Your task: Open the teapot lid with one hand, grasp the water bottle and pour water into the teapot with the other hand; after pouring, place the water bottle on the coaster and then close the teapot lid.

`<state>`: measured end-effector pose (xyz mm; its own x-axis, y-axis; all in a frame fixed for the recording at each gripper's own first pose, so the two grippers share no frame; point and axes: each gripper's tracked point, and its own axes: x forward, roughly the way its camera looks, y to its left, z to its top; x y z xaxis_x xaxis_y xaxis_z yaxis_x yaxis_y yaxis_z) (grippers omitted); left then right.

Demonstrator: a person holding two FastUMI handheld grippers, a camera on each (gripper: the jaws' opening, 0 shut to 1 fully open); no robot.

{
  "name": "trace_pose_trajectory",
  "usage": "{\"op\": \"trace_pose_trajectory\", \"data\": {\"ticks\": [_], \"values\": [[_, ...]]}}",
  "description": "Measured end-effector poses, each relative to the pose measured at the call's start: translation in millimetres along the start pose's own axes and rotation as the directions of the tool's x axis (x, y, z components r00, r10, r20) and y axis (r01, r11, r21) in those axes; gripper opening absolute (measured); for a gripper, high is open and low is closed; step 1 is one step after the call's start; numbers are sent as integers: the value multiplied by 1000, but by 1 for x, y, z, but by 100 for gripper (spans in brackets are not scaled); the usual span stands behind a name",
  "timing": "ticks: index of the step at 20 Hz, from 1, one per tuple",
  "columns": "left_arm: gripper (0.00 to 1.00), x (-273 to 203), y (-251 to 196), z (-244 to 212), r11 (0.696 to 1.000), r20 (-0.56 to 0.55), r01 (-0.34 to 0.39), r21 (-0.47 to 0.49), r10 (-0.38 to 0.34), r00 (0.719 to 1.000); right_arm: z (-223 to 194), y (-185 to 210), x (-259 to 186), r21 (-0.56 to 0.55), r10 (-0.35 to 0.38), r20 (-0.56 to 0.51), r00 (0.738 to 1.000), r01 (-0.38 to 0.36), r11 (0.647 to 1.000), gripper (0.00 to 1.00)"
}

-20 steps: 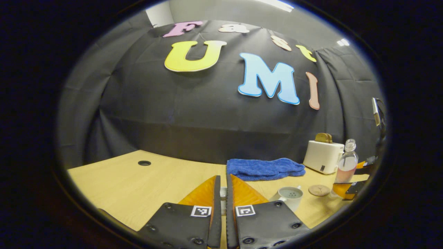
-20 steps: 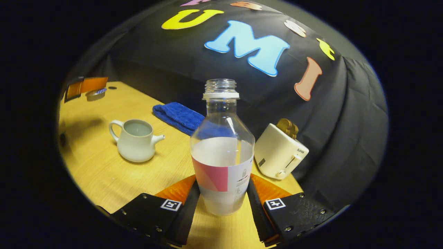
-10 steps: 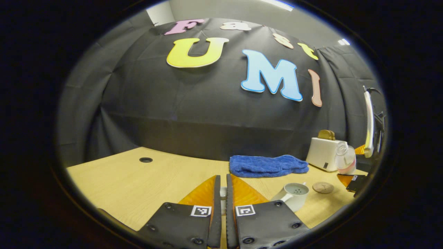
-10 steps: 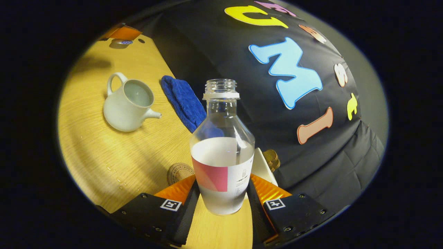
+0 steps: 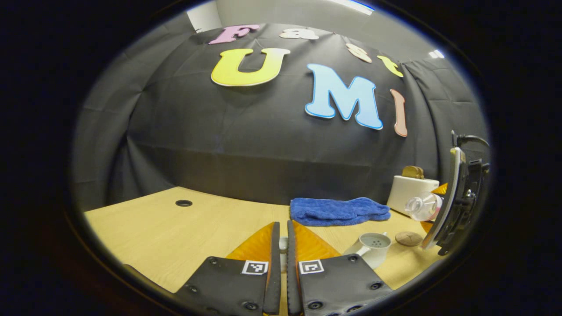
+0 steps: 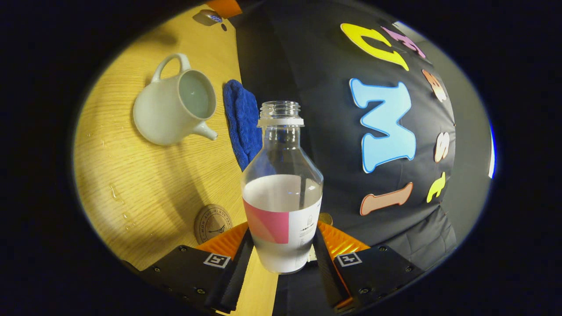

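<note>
A clear water bottle point(image 6: 281, 193), uncapped and partly full, sits between the fingers of my right gripper point(image 6: 283, 229), which is shut on its labelled lower half. In the left gripper view the bottle point(image 5: 421, 206) lies tipped, mouth pointing left, above and to the right of the white teapot point(image 5: 373, 248). The teapot point(image 6: 171, 109) stands open on the table with water inside. My left gripper point(image 5: 281, 226) is nearly closed on a small pale piece, the teapot lid point(image 5: 283, 245), left of the pot. The round wooden coaster point(image 6: 214, 223) lies bare beside the pot.
A folded blue towel point(image 5: 338, 210) lies behind the teapot, and a white toaster point(image 5: 410, 189) stands at the back right against the cloth wall. The wooden table point(image 5: 175, 237) has a cable hole point(image 5: 183, 203) at the far left. Water drops point(image 6: 114, 191) dot the wood.
My right gripper has rolled the bottle from upright to strongly tipped, its mouth turning toward the teapot. The left gripper has held still with the lid.
</note>
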<state>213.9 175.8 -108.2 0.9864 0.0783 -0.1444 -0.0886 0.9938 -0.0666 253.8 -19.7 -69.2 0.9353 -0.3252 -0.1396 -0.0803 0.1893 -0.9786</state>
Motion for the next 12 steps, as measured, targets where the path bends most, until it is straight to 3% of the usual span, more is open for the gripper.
{"op": "trace_pose_trajectory", "data": {"ticks": [9,12], "values": [[15,1,1,0,1000,1,8,-3,-8,1000,25,-6,5,-221,-40,56,998,51,974,72],[11,1,1,0,1000,1,9,-4,-9,1000,31,-13,6,-300,-55,75,996,75,951,72]]}}
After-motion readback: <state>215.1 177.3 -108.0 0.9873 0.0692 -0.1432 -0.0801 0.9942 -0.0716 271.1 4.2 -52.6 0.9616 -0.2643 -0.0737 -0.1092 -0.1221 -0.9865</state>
